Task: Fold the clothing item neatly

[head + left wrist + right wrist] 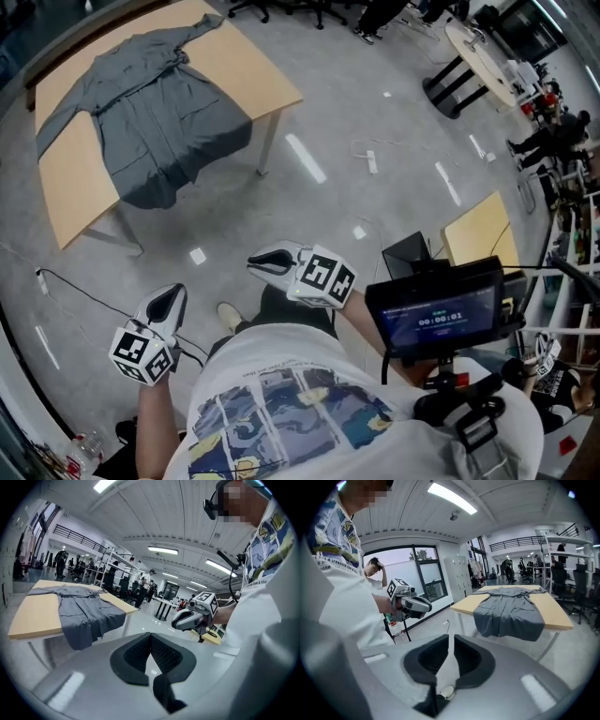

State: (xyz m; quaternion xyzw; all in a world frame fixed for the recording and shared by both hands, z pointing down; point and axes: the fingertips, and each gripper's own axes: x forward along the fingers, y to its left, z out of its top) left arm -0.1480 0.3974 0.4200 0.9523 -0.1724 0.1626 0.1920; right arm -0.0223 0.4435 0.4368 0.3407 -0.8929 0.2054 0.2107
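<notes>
A grey robe-like garment point(150, 112) lies spread flat on a light wooden table point(253, 75), its hem hanging over the near edge. I stand a few steps away from the table. My left gripper point(169, 300) is held low by my left hip, its jaws shut with nothing between them point(150, 637). My right gripper point(264, 262) is in front of my waist; its jaws stand a narrow gap apart and hold nothing point(451, 641). Both point toward the garment point(84, 611) point(508, 611). Each gripper view shows the other gripper point(187, 619) point(417, 605).
Grey floor lies between me and the table. A screen on a rig point(436, 314) sits at my right side, with a small wooden table point(483, 234) behind it. A cable point(75, 291) runs over the floor at left. A round table point(478, 61), chairs and people are farther off.
</notes>
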